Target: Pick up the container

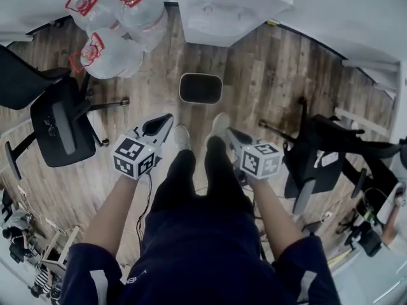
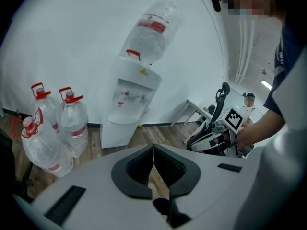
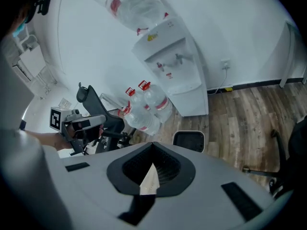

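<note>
The container (image 1: 200, 88) is a small black bin with a pale rim. It stands on the wood floor just ahead of my feet and also shows in the right gripper view as the container (image 3: 188, 140), beyond the jaws. My left gripper (image 1: 166, 118) and right gripper (image 1: 230, 132) are held at waist height, above and short of it, pointing forward. In its own view the left gripper (image 2: 153, 150) has its jaws pressed together with nothing between them. The right gripper (image 3: 152, 150) is likewise shut and empty. The left gripper view does not show the container.
Several large water bottles (image 1: 111, 24) lie and stand at the far left by a white water dispenser (image 1: 222, 8). A black office chair (image 1: 60, 126) is to my left and another chair (image 1: 318, 157) to my right. White walls bound the far side.
</note>
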`<state>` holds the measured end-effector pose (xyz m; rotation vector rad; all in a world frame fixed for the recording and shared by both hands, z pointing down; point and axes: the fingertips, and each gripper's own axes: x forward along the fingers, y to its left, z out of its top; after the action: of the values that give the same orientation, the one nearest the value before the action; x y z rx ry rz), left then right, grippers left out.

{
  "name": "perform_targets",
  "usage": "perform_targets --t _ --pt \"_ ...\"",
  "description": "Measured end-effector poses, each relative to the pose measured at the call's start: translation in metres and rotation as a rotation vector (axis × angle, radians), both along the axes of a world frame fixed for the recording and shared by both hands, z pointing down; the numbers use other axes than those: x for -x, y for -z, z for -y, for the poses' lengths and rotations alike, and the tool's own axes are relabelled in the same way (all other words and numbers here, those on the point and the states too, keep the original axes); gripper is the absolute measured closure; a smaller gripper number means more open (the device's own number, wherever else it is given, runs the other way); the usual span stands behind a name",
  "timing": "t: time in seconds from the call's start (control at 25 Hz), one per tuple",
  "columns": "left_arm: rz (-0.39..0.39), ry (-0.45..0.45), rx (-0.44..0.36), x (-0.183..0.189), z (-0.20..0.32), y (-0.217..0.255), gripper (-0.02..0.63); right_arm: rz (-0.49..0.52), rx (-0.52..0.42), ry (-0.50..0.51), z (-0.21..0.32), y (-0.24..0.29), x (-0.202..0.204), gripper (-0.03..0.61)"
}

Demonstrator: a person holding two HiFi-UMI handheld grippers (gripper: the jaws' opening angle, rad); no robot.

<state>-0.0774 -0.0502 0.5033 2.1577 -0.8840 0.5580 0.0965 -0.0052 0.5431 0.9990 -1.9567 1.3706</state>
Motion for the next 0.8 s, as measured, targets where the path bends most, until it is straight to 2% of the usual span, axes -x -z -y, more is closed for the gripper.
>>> perform_targets --t 0.32,0.56,0.64,0.68,0.8 --pt "0.094 -0.011 0.076 -0.008 0.042 -0.138 0.588 -0.031 0.091 -0.006 0.041 -0.129 -0.010 0.561" --pt "0.170 -0.080 0.117 -0.005 0.058 -0.269 0.584 -0.081 0.164 -0.109 0.050 -0.253 -0.020 0.560" --pt "0.183 -0.096 0.120 -0.007 0.065 -0.308 0.553 -0.108 0.181 -0.141 0.050 -0.295 -0.025 0.560" --pt "0.184 -0.102 0.123 -0.009 0.069 -0.327 0.519 -0.118 0.191 -0.149 0.048 -0.315 -0.027 0.554" --pt "0.195 -0.132 0.122 -0.014 0.077 -0.379 0.495 -0.150 0.225 -0.157 0.042 -0.370 -0.027 0.472"
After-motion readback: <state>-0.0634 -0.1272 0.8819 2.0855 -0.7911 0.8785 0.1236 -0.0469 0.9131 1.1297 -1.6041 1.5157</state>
